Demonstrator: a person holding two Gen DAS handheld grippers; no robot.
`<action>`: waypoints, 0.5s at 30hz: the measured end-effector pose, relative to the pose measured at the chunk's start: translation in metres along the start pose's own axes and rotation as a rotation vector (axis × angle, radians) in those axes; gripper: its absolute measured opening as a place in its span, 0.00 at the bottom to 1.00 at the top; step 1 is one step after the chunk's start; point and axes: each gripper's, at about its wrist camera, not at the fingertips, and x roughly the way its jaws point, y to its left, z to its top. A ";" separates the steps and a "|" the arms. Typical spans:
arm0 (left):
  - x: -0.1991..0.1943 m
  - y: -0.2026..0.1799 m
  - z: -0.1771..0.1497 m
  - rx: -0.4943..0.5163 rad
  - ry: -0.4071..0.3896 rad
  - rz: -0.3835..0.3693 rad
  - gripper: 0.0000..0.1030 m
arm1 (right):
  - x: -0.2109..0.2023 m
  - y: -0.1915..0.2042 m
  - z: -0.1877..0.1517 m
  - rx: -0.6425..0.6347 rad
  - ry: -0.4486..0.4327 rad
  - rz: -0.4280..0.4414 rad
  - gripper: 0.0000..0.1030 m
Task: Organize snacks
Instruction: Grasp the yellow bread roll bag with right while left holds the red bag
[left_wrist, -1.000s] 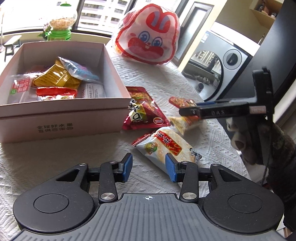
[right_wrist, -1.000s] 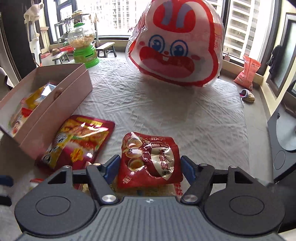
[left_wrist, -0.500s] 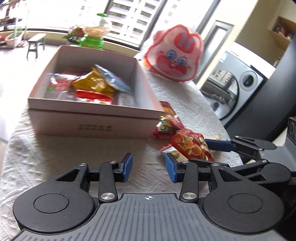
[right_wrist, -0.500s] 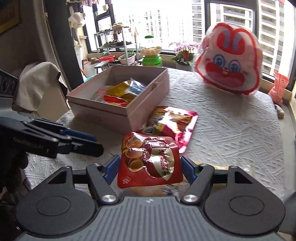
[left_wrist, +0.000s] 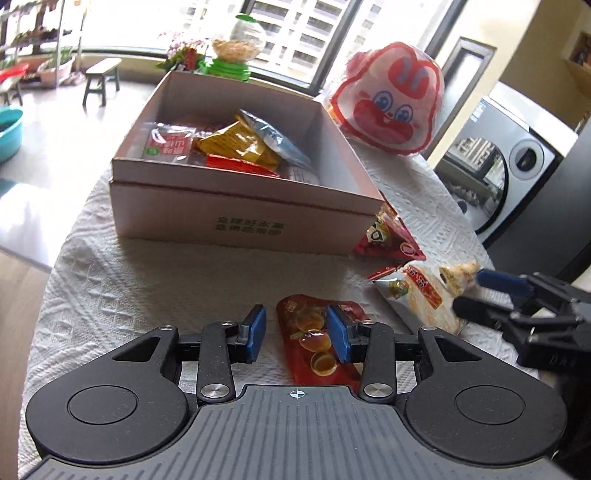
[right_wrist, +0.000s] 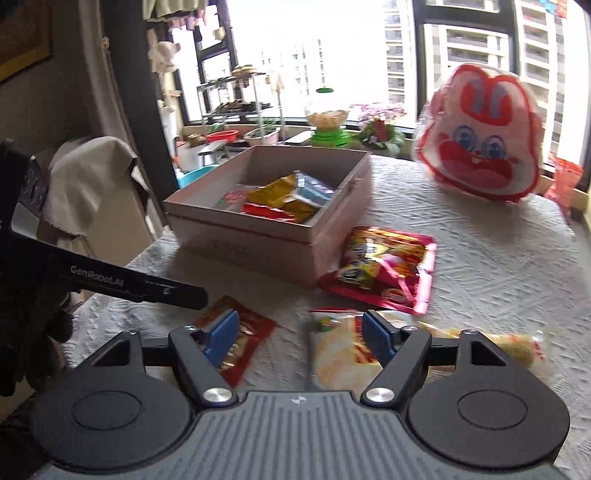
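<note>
Glossy foil snack packet (left_wrist: 314, 339); matt cardboard box (left_wrist: 236, 218); rough, embossed white table cover (left_wrist: 147, 288)

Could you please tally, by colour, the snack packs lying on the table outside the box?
Red: 2, the egg-print packet and the large red packet beside the box
White and orange: 1, the white packet
Pale yellow: 1, the yellow packet
Red and white: 1, the rabbit-face bag
Total: 5

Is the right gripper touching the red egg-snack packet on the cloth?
Apart. The right wrist view shows the right gripper open with nothing between its fingers; the red egg-snack packet lies flat on the cloth below.
</note>
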 end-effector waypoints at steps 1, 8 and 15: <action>0.001 -0.008 -0.001 0.040 -0.004 0.012 0.41 | -0.005 -0.009 -0.003 0.019 -0.007 -0.047 0.72; 0.013 -0.078 -0.024 0.412 -0.005 0.064 0.44 | -0.013 -0.072 -0.022 0.250 -0.003 -0.295 0.72; 0.012 -0.079 -0.031 0.470 -0.021 0.107 0.45 | 0.027 -0.094 -0.018 0.439 0.079 -0.224 0.72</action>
